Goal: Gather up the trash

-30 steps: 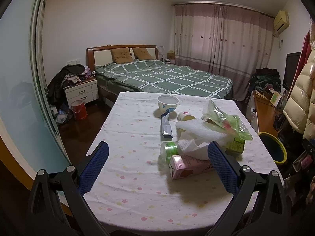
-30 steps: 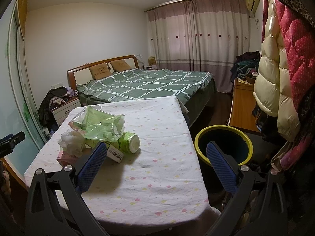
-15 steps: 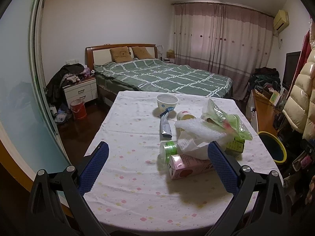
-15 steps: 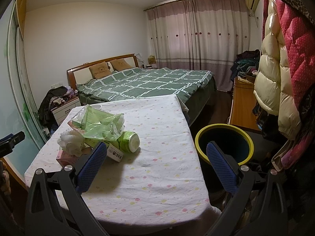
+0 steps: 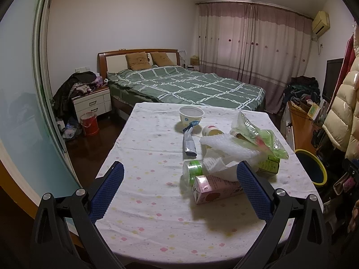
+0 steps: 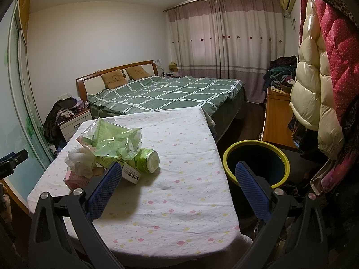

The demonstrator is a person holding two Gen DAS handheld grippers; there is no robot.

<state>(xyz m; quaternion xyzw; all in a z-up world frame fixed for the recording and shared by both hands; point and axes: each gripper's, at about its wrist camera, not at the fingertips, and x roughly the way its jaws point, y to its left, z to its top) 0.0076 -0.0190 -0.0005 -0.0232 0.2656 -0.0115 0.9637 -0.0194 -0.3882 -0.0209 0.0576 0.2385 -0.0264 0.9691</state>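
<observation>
Trash lies piled on the cloth-covered table (image 5: 143,179): a pink carton (image 5: 215,189), a green-capped clear bottle (image 5: 190,171), white crumpled paper (image 5: 224,157), a green plastic bag (image 5: 258,134), a grey tube (image 5: 189,142), a paper bowl (image 5: 191,116) and a small cup (image 5: 212,131). My left gripper (image 5: 179,179) is open and empty, just short of the carton. In the right wrist view the green bag (image 6: 112,143), a green can (image 6: 147,160) and the carton (image 6: 75,178) show. My right gripper (image 6: 177,179) is open and empty above the table, between pile and bin (image 6: 255,161).
The yellow-rimmed dark bin (image 5: 310,168) stands on the floor by the table's right side. A green bed (image 5: 186,87) lies beyond the table. Hanging coats (image 6: 314,78) and a wooden cabinet (image 6: 276,116) crowd the right. A nightstand (image 5: 92,103) and red bucket (image 5: 89,124) stand left.
Both views have shifted only slightly; the grippers stay open and the trash has not moved.
</observation>
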